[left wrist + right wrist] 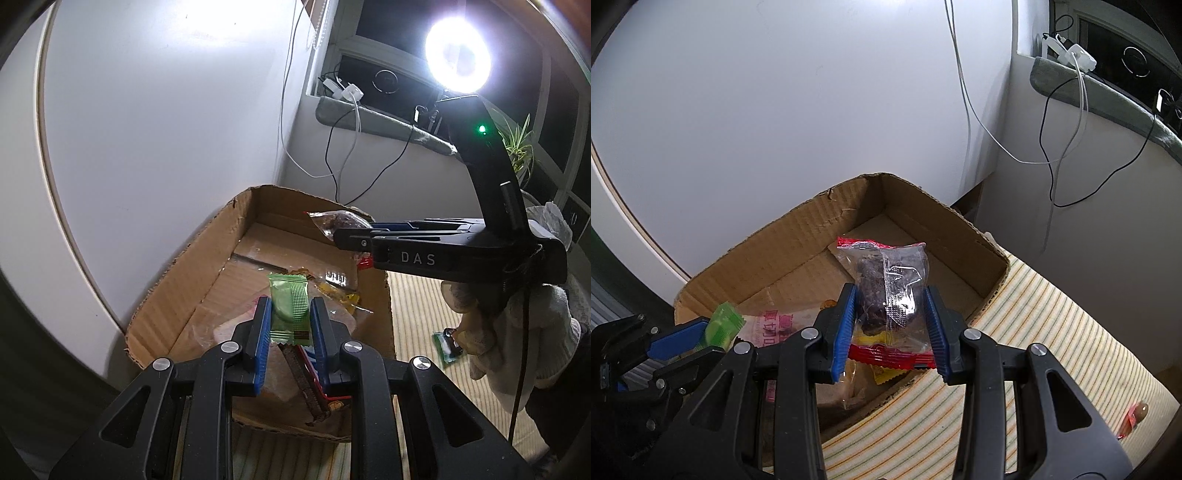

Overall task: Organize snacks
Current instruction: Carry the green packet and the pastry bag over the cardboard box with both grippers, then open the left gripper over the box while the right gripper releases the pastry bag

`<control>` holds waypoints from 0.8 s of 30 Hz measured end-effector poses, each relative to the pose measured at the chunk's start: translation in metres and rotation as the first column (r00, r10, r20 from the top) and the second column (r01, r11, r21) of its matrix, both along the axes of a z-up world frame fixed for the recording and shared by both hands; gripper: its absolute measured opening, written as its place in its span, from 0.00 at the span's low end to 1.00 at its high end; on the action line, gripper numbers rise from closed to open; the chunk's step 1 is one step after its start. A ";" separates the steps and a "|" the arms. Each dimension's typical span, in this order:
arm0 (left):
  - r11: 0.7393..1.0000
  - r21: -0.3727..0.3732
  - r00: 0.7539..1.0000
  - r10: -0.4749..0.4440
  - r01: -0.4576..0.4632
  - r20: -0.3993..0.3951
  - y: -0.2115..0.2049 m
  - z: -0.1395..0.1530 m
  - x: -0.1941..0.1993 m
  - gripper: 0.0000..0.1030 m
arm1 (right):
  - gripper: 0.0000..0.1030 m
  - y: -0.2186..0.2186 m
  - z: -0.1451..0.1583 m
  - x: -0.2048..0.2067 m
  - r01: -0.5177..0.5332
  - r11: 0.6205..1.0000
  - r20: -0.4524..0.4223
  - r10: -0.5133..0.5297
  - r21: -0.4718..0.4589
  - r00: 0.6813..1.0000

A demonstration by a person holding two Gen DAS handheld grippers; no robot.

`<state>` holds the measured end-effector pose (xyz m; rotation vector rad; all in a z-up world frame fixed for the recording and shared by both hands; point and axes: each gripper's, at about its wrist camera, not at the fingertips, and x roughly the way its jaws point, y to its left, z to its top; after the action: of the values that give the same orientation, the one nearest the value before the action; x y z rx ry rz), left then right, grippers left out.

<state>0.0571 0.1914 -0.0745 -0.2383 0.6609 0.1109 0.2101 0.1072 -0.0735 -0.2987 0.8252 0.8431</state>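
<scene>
Now my left claw [290, 321] grips a green packet [289, 310], my right claw [891, 317] a clear-wrapped dark cake [886, 291], both above the cardboard box [798, 236] for dropping in.

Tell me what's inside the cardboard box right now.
Inside the cardboard box lie a pink-printed packet and yellow wrappers. The claws and their held snacks cover the near end, so anything there is hidden.
</scene>
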 end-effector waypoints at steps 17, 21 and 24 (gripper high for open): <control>1.000 0.008 1.000 0.016 -0.016 -0.001 0.000 0.003 -0.003 0.25 | 0.50 -0.002 0.007 -0.008 -0.009 1.000 0.037 0.009 0.002 0.999; 1.000 0.010 1.000 0.019 -0.020 0.004 -0.002 0.007 -0.005 0.26 | 0.50 -0.006 0.013 -0.011 -0.006 1.000 0.044 0.005 0.010 0.999; 1.000 0.014 1.000 0.015 -0.015 0.010 -0.005 0.010 -0.008 0.26 | 0.52 -0.011 0.019 -0.015 -0.002 1.000 0.053 0.002 0.016 0.999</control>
<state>0.0488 0.1867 -0.0645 -0.2298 0.6485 0.1287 0.1947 0.0959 -0.0544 -0.3064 0.7688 0.8401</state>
